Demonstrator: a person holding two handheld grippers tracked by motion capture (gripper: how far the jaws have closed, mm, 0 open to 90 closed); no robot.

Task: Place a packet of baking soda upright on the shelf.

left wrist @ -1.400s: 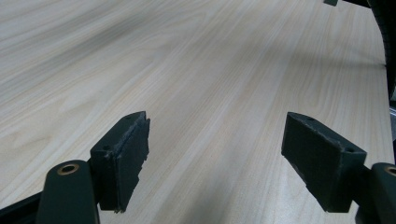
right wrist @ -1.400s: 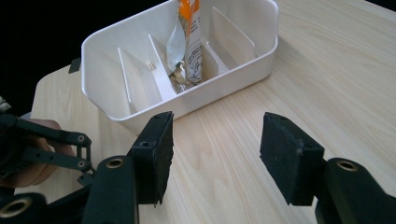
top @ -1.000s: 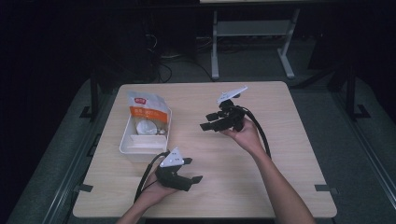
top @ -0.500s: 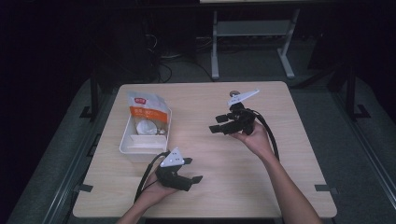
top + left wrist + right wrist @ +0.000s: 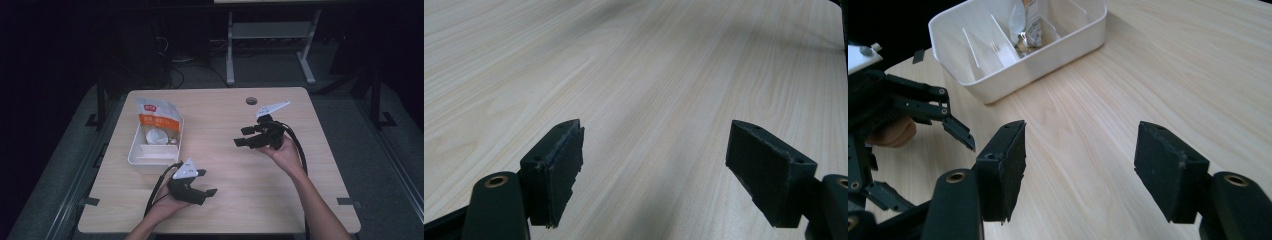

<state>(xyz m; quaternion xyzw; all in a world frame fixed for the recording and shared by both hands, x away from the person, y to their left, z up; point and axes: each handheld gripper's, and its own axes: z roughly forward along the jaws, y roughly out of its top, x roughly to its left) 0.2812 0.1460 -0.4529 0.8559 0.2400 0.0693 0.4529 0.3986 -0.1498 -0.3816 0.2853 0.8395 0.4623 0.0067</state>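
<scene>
A white divided tray [image 5: 137, 154] sits on the wooden table [image 5: 240, 200], an orange-and-white packet [image 5: 157, 116] standing in its far end. Just beside its near corner hovers the left gripper [image 5: 206, 183], jaws spread (nothing between them); the right gripper [image 5: 242, 136], well apart from the tray, is likewise spread

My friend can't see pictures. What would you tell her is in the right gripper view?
Two black jaws of the right gripper stand open over a pale wooden table, holding nothing. Beyond them sits a white divided tray with a packet inside, and the left gripper is at the left edge.
</scene>
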